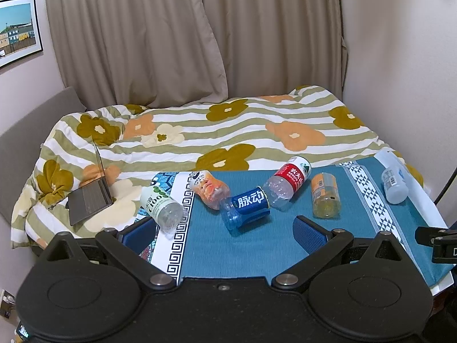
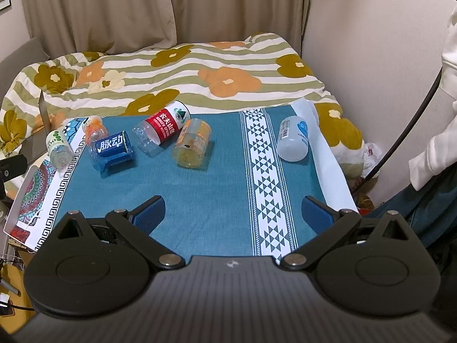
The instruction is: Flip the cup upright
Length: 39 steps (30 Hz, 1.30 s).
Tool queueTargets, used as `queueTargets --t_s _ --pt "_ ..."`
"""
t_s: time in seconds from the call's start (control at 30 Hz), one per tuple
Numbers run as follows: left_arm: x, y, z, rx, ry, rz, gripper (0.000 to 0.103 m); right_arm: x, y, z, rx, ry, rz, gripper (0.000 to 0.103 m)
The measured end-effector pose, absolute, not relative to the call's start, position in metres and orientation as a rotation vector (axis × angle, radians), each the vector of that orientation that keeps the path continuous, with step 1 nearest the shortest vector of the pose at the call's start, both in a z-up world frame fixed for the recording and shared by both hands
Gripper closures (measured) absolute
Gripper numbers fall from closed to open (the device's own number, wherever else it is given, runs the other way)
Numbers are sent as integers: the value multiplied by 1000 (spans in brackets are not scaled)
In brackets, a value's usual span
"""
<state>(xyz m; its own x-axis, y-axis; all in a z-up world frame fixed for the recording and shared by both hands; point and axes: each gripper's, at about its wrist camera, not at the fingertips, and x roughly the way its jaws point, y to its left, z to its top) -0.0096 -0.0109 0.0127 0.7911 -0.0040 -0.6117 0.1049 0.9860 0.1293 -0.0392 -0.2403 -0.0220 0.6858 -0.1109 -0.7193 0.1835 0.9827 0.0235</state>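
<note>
Left tool [image 1: 225, 228]: jaws spread wide, holding nothing, above the near edge of the worktop [image 1: 257, 245].
Right tool [image 2: 232, 214]: jaws likewise spread, nothing between them.
Cups: six cut bottle cups, all lying on their sides on the teal cloth [image 2: 200, 200].
Positions: green-label cup [image 1: 162, 204] at far left; peach cup [image 1: 210, 190], blue cup [image 1: 247, 207] and red cup [image 1: 287, 183] clustered, touching; orange cup [image 1: 325, 195] beside them; pale cup [image 2: 292, 138] well apart, right.
Surroundings: floral quilt [image 1: 228, 131], laptop [image 1: 91, 197].
</note>
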Motion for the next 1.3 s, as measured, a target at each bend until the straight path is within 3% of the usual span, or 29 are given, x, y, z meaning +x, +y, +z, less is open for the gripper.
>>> queueTargets --t_s 0.37,0.73,1.3 --pt "-2 -27 25 147 674 -59 0 -36 -252 -14 97 809 -126 0" --pt "64 -56 39 221 651 -162 0 -1 -278 -22 134 813 -72 0" --pt "237 -107 -62 429 921 -449 1 57 -292 -66 280 924 -258 0"
